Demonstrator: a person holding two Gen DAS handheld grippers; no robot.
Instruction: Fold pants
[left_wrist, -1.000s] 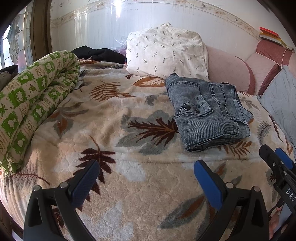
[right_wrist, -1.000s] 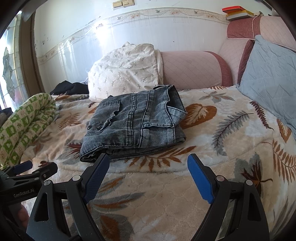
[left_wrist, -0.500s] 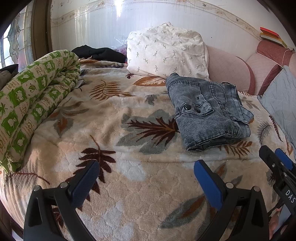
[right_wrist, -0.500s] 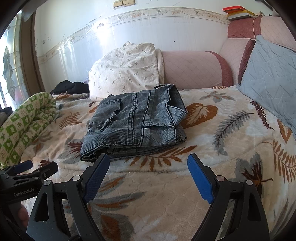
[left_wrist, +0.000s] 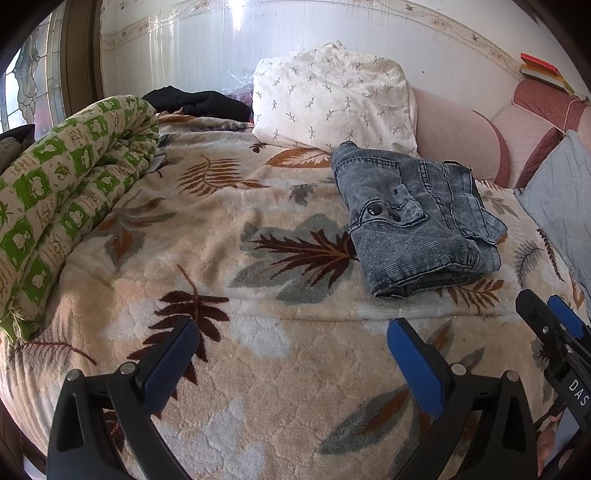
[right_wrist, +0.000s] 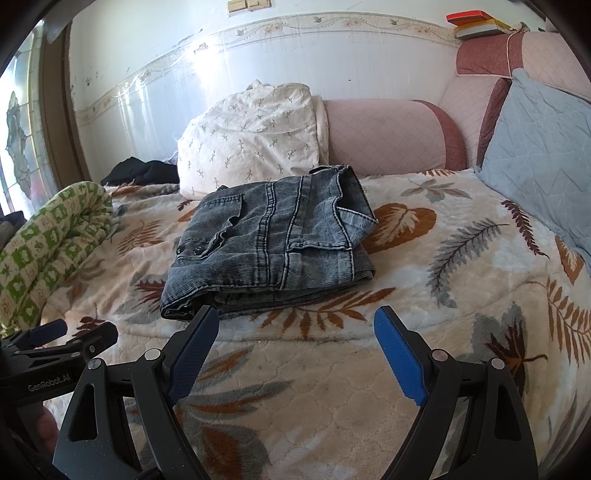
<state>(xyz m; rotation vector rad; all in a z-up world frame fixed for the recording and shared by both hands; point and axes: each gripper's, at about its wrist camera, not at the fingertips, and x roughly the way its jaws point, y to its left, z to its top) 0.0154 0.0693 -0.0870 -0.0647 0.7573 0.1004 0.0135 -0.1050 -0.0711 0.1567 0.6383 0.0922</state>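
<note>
Well beyond both wide-open, empty jaws (nothing gripped) lie the folded pants (right_wrist: 269, 247) on the blanket (right_wrist: 424, 295).

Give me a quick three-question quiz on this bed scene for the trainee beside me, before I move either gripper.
1. True or false: the jeans lie folded in a stack on the leaf-print blanket.
2. What is between the fingers of the right gripper?
A. a trouser leg
B. nothing
C. the white pillow
3. In the left wrist view, which thing lies along the left edge of the bed?

Key
1. True.
2. B: both the right gripper and the left gripper stand open and apart from the jeans.
3. The rolled green-and-cream quilt.
</note>
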